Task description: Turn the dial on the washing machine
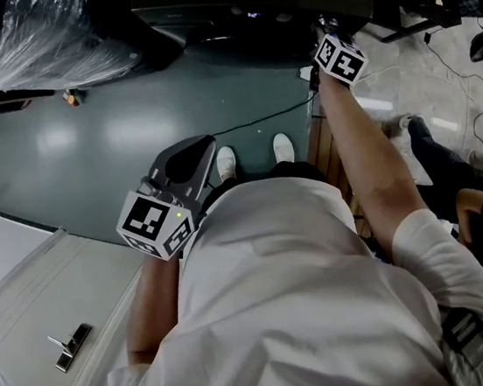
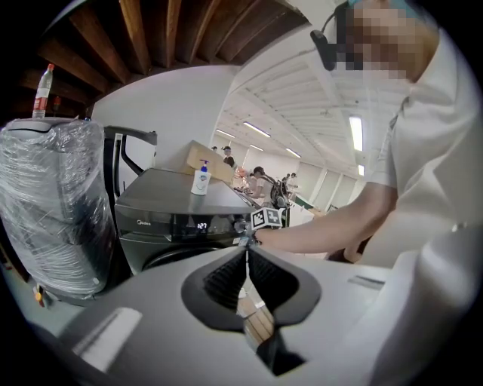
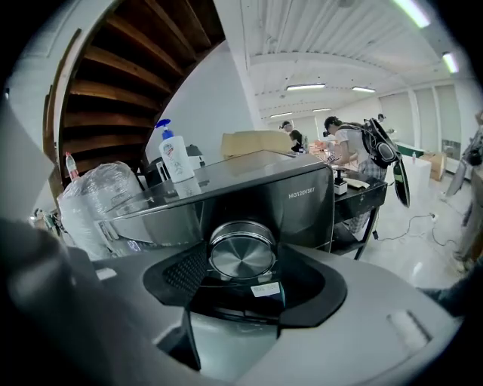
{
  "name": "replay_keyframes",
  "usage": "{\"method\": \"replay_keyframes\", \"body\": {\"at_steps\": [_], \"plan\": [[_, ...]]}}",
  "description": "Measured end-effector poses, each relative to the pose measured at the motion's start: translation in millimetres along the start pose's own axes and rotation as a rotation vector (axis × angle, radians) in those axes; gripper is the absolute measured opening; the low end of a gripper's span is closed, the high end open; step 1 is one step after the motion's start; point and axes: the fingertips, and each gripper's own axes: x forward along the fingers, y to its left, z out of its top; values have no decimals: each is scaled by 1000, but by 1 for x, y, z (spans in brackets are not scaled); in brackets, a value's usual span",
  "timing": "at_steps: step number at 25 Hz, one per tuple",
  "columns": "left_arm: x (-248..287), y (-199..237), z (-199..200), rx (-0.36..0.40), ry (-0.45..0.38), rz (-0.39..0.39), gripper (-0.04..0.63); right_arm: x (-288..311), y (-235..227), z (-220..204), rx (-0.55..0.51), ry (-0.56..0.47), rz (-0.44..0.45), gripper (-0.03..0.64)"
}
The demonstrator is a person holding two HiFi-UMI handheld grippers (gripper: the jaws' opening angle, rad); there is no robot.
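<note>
two jaws of right gripper (image 3: pixel 243 261) clasp the dial (image 3: pixel 241 251); left gripper (image 2: pixel 247 255) closed.

The washing machine (image 2: pixel 170 215) is a dark grey front-loader with a flat glossy top, standing upright on the floor. A small lit display glows on its dark control strip. The dial (image 3: pixel 241 254) is a round knob with a brushed silver face and a bright chrome rim. It stands proud of the control strip, to the right of the display.
</note>
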Motion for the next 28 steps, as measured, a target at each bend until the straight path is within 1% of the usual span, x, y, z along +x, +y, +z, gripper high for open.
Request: {"method": "replay_keyframes", "body": {"at_steps": [4, 9, 13, 16, 20, 22, 24, 28], "plan": [[0, 2, 0, 7, -2, -16, 60, -6, 4, -4, -40, 10, 12, 276], [2, 6, 3, 22, -4, -51, 60, -24, 11, -11, -120, 36, 31, 276], [5, 7, 6, 39, -4, -82, 58, -46, 18, -22, -166, 57, 70, 273], [6, 9, 6, 48, 1, -105, 58, -66, 27, -27, -195, 63, 114, 194], [7, 12, 6, 60, 11, -135, 58, -98, 40, -30, -205, 64, 165, 44], [9, 13, 6, 67, 18, -152, 58, -111, 49, -33, -202, 77, 199, 3], [13, 13, 6, 75, 27, -168, 58, -124, 60, -35, -218, 96, 247, 2], [24, 12, 10, 87, 31, -196, 58, -157, 80, -35, -287, 132, 360, 2]]}}
